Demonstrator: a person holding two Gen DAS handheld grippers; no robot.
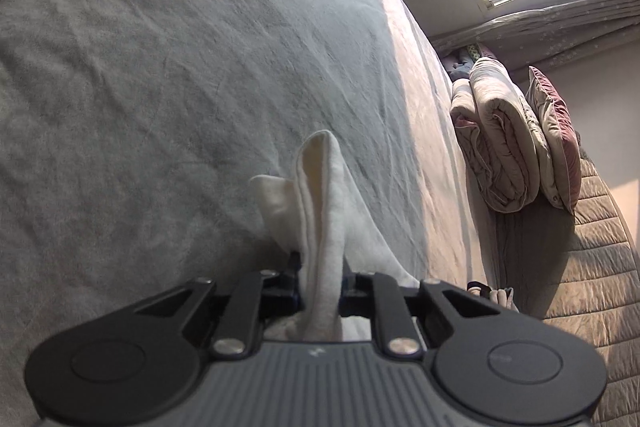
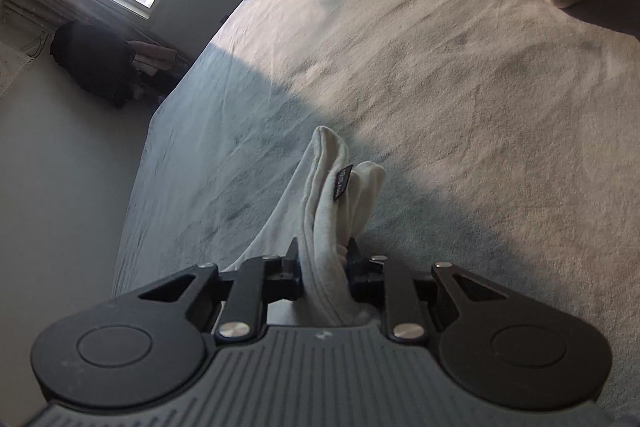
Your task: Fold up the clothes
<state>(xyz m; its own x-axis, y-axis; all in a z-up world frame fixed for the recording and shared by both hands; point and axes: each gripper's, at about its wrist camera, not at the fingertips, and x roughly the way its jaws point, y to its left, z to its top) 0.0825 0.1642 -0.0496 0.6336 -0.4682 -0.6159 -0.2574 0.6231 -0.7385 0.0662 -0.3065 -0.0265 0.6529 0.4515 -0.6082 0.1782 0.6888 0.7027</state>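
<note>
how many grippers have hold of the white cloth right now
2. The left hand-held gripper is shut on a bunched fold of the white cloth, and the right hand-held gripper pinches another fold, over the grey bed cover.

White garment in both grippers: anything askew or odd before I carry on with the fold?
Nothing stands out. The left gripper and right gripper each pinch a bunched edge of the white garment, its dark label showing. The grey bed cover is only lightly creased.
</note>
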